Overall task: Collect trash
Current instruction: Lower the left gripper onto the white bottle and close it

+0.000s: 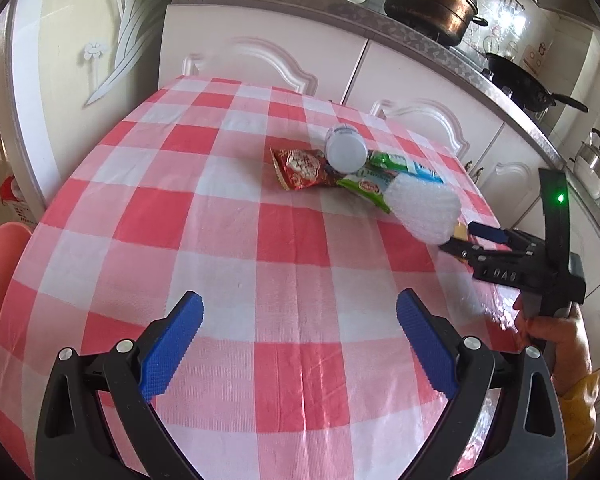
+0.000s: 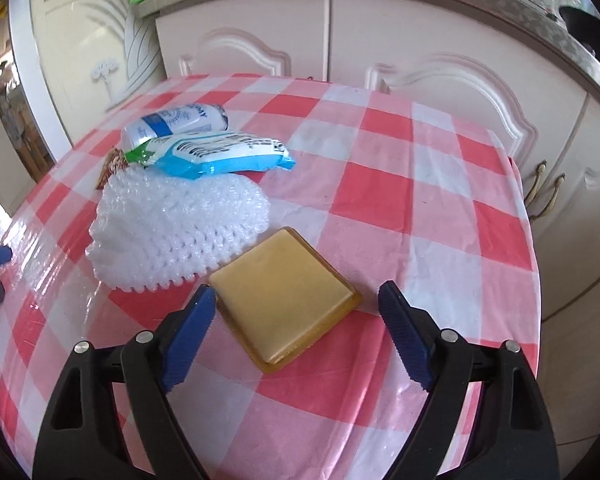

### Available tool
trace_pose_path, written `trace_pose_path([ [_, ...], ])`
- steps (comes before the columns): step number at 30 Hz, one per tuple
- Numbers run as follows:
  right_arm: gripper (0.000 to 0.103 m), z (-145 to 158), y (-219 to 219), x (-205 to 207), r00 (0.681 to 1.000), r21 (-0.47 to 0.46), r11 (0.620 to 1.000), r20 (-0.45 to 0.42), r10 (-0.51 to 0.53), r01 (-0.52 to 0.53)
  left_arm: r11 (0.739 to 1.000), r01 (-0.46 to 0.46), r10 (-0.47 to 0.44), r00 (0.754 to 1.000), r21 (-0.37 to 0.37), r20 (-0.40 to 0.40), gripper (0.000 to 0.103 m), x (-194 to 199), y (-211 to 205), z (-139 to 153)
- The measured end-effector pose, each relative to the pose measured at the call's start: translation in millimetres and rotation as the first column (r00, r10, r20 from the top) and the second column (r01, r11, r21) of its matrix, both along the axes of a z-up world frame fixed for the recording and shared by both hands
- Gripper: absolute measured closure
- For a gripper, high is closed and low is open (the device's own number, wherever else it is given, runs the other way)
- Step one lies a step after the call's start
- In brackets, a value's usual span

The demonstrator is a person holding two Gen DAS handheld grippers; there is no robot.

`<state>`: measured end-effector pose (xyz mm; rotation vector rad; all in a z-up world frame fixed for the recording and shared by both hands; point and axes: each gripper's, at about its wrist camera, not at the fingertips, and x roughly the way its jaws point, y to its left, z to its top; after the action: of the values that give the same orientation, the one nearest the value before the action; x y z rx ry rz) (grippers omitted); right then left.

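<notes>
The table (image 1: 228, 240) wears a red-and-white checked cloth, and the trash lies in a loose cluster toward its far right part. In the left wrist view a white bottle (image 1: 346, 148) lies on its side at the far end of the cluster, touching a red snack wrapper (image 1: 304, 168) to its left and a green-and-blue packet (image 1: 396, 164) to its right. Nearer than these sits a white foam net (image 1: 424, 208), overlapping the packet's near edge. The left gripper (image 1: 300, 344) hangs above bare cloth at the near side, its blue pads spread wide with nothing between them, well apart from the trash. The right gripper (image 2: 296, 332) is held by a hand (image 1: 556, 336) at the table's right edge. Its jaws stand wide apart around a flat yellow square piece (image 2: 288, 300) lying on the cloth just near the foam net. The left pad is touching or almost touching the piece's left edge, while the right pad stays clear of it. White kitchen cupboards (image 2: 260, 40) stand behind the table.
</notes>
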<state>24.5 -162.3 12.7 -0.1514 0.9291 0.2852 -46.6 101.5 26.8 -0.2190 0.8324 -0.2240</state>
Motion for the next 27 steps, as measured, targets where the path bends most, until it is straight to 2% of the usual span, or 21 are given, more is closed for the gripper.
trace_pose_path([
  [4,0.019,-1,3,2,1.0,-0.007,1.0,-0.006,0.009,-0.009,1.0,-0.002,0.002,1.0,-0.01,0.012,0.007,13,-1,5],
  [6,0.026,0,3,1,1.0,-0.003,1.0,0.0,0.01,-0.01,1.0,-0.003,0.003,1.0,-0.006,0.015,0.007,22,-4,9],
  [14,0.033,2,-3,-3,1.0,0.025,1.0,0.007,-0.015,0.015,1.0,0.01,-0.012,0.998,0.024,0.056,0.007,72,-25,32],
  [16,0.034,3,-7,-3,1.0,0.05,0.998,0.006,-0.031,0.03,0.999,0.014,-0.017,0.998,0.045,0.065,0.007,86,-33,37],
  [20,0.035,5,-22,-1,0.997,0.129,0.989,-0.002,-0.072,0.072,0.999,0.03,-0.031,0.998,0.034,0.049,0.007,117,-47,41],
  [27,0.036,7,-48,1,0.992,0.289,0.949,-0.025,-0.126,0.128,0.996,0.042,-0.041,0.999,0.083,-0.011,0.009,165,-71,33],
])
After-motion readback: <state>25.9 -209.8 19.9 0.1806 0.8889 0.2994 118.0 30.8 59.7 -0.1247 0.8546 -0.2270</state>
